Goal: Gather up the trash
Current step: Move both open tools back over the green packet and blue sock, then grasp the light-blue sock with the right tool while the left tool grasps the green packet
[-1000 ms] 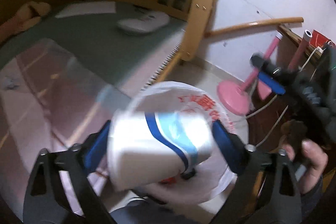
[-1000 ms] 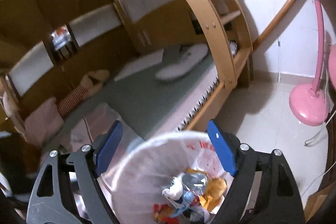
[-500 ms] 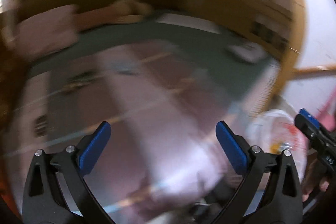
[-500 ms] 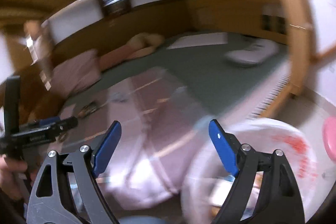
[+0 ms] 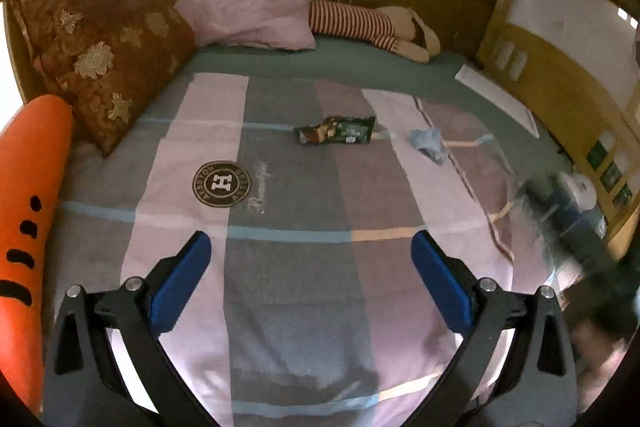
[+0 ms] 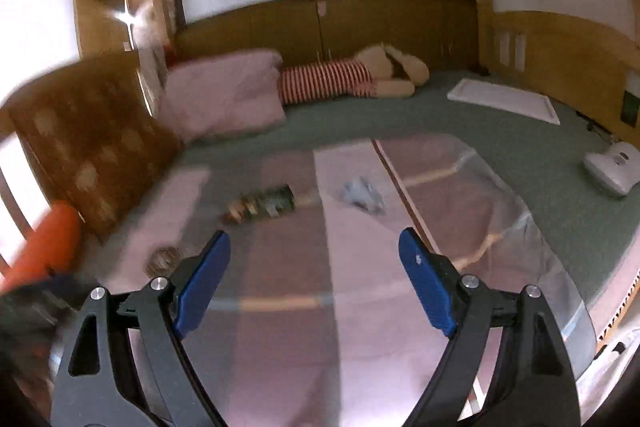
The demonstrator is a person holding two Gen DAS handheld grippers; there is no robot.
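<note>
Bed [image 5: 360, 71] fills both of your views, its green sheet overlaid by a quilt [image 5: 280, 211] in broad pink and grey panels crossed by thin blue and tan stripes, with a round dark emblem [image 5: 222, 183] carrying an H on the left part. Along the head end you have a brown flowered cushion [image 5: 100, 51], a pink pillow [image 5: 248, 11] and a plush toy in a red-and-white striped top [image 5: 356, 25] lying on its side. An orange carrot-shaped cushion [image 5: 28, 219] runs down the left edge of your left view.

Two pieces of trash lie on the quilt, near its middle and well ahead of both claws. The larger is a dark green snack wrapper [image 5: 336, 131], flattened and crinkled, with printed pictures at its left end and light print on the green. Just to its right, apart from it, sits a crumpled wad of pale blue tissue or cloth [image 5: 429, 143]; which of the two, you cannot tell. In your right view the wrapper [image 6: 260, 209] is blurred and the wad [image 6: 362, 195] lies right of it.

Your left claw [image 5: 306, 279] is spread wide with nothing between its blue pads, only quilt below. Your right claw [image 6: 314, 281] is likewise released and empty.
</note>
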